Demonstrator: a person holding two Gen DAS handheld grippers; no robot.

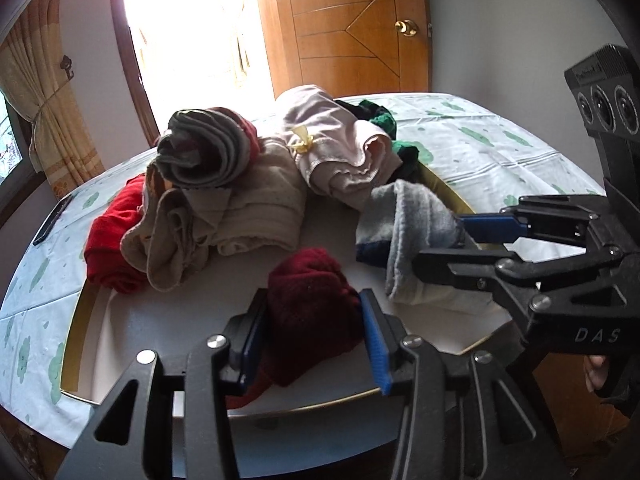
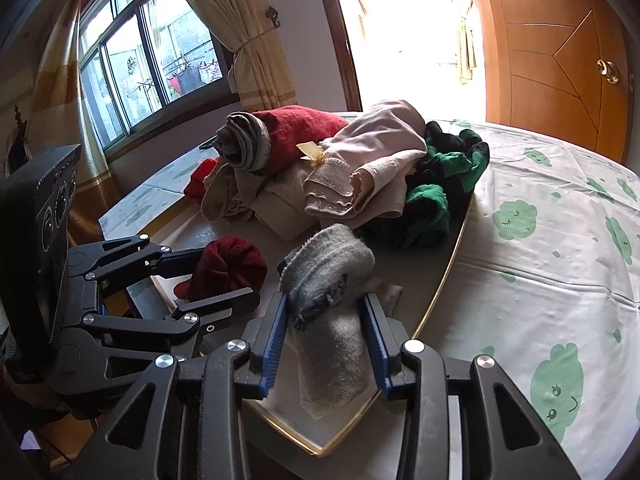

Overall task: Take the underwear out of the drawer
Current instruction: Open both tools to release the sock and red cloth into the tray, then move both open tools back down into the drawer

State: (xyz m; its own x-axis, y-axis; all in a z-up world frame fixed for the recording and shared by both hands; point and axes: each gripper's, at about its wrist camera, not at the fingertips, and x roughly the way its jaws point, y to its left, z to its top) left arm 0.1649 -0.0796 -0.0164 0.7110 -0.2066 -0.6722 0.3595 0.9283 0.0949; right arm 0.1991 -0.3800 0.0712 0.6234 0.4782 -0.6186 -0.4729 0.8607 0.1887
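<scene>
Home bedroom: bed under cloud-print sheet (image 2: pixel 540 240), tied curtains (image 2: pixel 256 60), window (image 2: pixel 148 52), wooden door (image 1: pixel 352 24).

Both grippers are black linkage frames with silver round screw heads and ribbed blue pads lining the jaws. The right gripper (image 1: pixel 448 240) carries white "DAS" lettering and a black block with 3 round lenses; the left gripper (image 2: pixel 196 268) carries a similar block.

Left gripper (image 1: pixel 314 344) fingers clamp a dark-red bundle; right gripper (image 2: pixel 326 332) fingers clamp grey cloth.
</scene>
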